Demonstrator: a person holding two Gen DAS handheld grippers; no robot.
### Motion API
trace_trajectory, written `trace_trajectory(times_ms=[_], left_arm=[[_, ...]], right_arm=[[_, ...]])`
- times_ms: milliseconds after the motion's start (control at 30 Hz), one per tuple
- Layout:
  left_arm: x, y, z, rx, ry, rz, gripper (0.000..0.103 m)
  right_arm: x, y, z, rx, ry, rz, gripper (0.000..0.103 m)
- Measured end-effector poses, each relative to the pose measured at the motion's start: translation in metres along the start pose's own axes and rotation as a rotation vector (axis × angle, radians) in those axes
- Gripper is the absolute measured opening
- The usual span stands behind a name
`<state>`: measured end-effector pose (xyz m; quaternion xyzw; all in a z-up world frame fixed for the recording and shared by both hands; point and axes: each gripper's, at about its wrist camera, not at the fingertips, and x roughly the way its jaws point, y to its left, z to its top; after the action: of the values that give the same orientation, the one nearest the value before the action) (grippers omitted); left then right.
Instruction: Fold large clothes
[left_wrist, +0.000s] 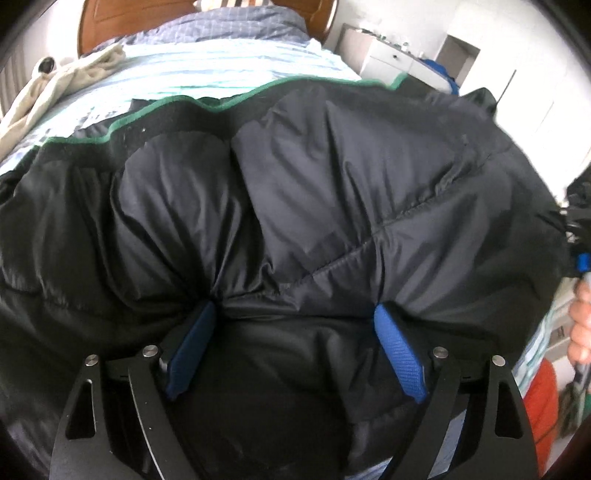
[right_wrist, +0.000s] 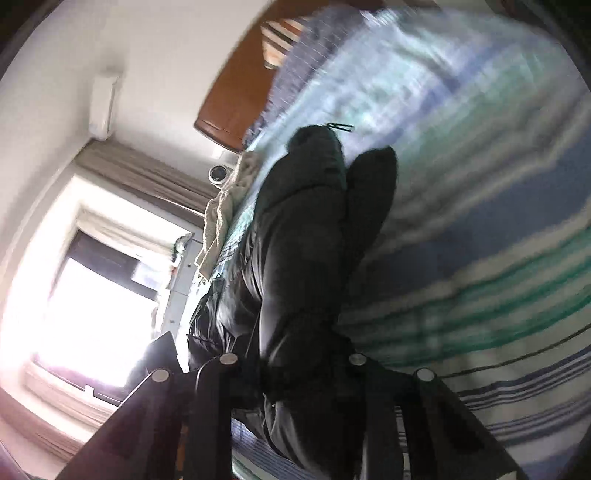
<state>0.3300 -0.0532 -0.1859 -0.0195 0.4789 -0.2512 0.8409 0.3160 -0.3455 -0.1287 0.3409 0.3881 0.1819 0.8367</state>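
Note:
A large black padded jacket (left_wrist: 314, 192) with a green-trimmed hem lies spread across the striped bed (left_wrist: 207, 74). My left gripper (left_wrist: 295, 310) is open, its blue pads (left_wrist: 399, 354) pressed into the jacket's near edge with fabric bunched between them. In the right wrist view the jacket (right_wrist: 306, 258) hangs as a dark bundle in front of the camera, tilted over the bed (right_wrist: 480, 221). My right gripper (right_wrist: 295, 373) is buried in the black fabric; its fingers are hidden. It also shows at the far right of the left wrist view (left_wrist: 581, 262), held by a hand.
A beige garment (left_wrist: 55, 92) lies on the bed's left side. A wooden headboard (left_wrist: 110, 22) and blue pillow (left_wrist: 236, 22) are at the far end. White cabinets (left_wrist: 402, 59) stand to the right. A bright window (right_wrist: 92, 295) is on the left of the right wrist view.

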Motion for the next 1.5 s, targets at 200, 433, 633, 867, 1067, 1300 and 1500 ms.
trace_trajectory(times_ms=[200,433,633,867,1067,1300,1500], left_arm=[[-0.084,0.044,0.037,-0.148,-0.065,-0.089,0.077],[-0.178,0.024,0.1,0.008,-0.12,-0.285,0.095],[-0.157,-0.009,0.118,0.192,-0.01,-0.108,0.095],[-0.146,0.012,0.108,0.102,0.062,0.015,0.053],[-0.155,0.051,0.102,0.042,0.045,-0.029,0.031],[-0.151,0.106,0.102,-0.02,0.045,-0.056,0.032],[-0.148,0.136,0.095,-0.03,0.042,-0.03,0.032]], right_arm=[[0.002,0.099,-0.011,-0.267,-0.066,-0.094,0.024],[0.038,0.192,-0.044,-0.544,-0.094,-0.151,0.024],[0.062,0.233,-0.097,-0.788,-0.079,-0.248,0.024],[0.088,0.25,-0.142,-1.053,-0.107,-0.374,0.026],[0.039,0.237,-0.11,-0.773,-0.013,0.038,0.069],[0.027,0.2,-0.065,-0.547,-0.056,0.086,0.034],[0.113,0.203,-0.085,-0.554,0.119,0.108,0.028]])
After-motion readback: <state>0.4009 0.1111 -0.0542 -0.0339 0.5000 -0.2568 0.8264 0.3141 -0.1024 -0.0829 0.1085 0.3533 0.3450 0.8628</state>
